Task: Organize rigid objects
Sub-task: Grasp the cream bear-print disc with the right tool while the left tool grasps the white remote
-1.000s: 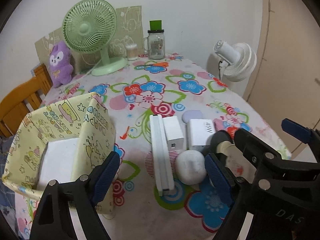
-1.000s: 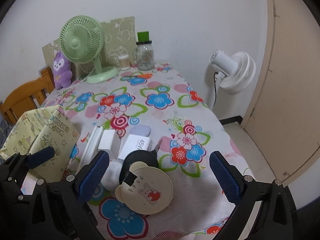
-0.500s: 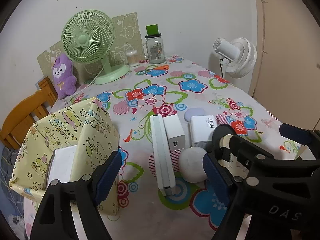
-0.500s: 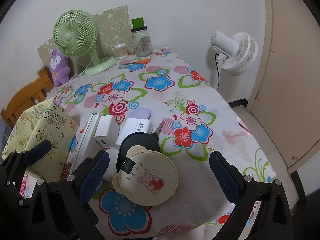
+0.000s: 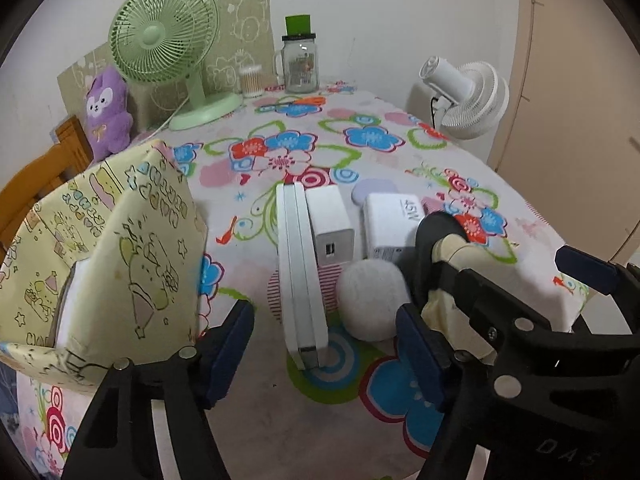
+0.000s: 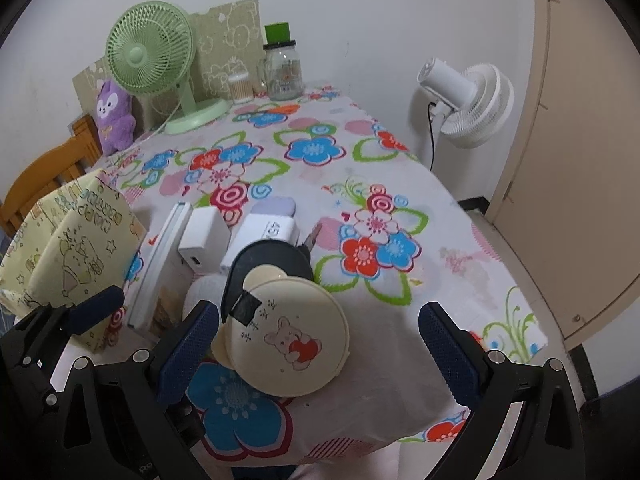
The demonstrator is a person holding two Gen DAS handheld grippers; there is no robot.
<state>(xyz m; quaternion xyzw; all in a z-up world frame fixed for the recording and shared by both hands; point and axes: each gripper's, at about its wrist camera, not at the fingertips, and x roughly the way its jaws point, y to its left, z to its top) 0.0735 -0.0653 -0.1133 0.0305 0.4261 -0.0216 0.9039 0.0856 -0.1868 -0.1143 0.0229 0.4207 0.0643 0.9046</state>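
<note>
- My left tongs had just been closing a little, yet their blue pads still stood apart and gripped nothing; the long white box lay in the gap between them, its near end just ahead of the pads.
- My right tongs gaped wide and empty, with the cream bear-print round case sitting between the pads; the left pad looked very near its rim, though I could not tell whether it touched.
- Compared with a second before, both tongs had come lower over the table and the items loomed larger. I took that to mean I was lining up a pick, with nothing lifted yet.
- The long white box was a flat, hard-edged slab lying lengthwise away from me, with a white charger block touching its right side.
- A second white charger marked 45W sat just to the right of that, and a white rounded lump lay in front of both.
- The yellow patterned fabric bin stood at the left, near the long box, with something white already inside; I judged it the place for these pieces.
</note>
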